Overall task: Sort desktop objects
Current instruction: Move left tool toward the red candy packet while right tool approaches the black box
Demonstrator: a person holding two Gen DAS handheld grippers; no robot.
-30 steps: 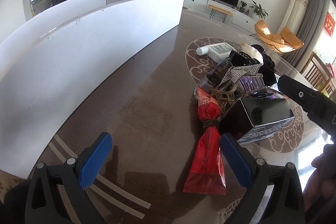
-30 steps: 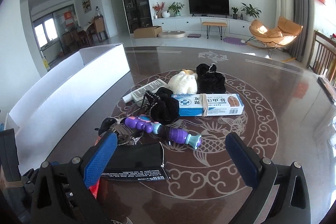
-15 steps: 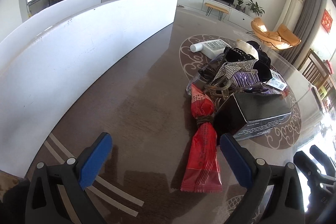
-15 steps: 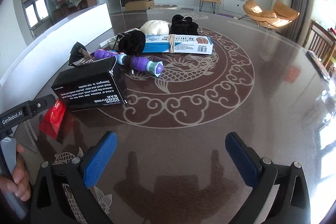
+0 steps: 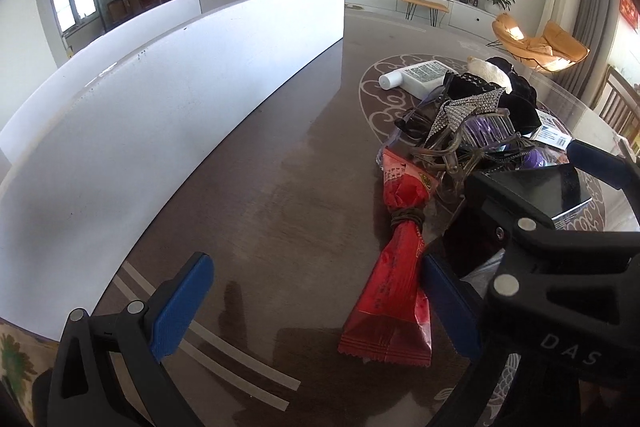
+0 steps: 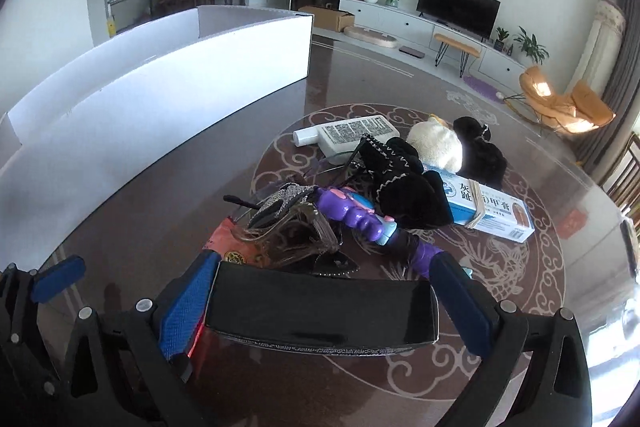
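Glossy black box [image 6: 320,311] clamped between right gripper [image 6: 324,301] fingers; left gripper [image 5: 316,301] spread wide.

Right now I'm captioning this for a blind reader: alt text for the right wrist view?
The right gripper straddles a glossy black rectangular box, one blue pad at each end. Behind it on the dark patterned table lie a purple plastic toy, a blue-and-white carton and a long white divider board.
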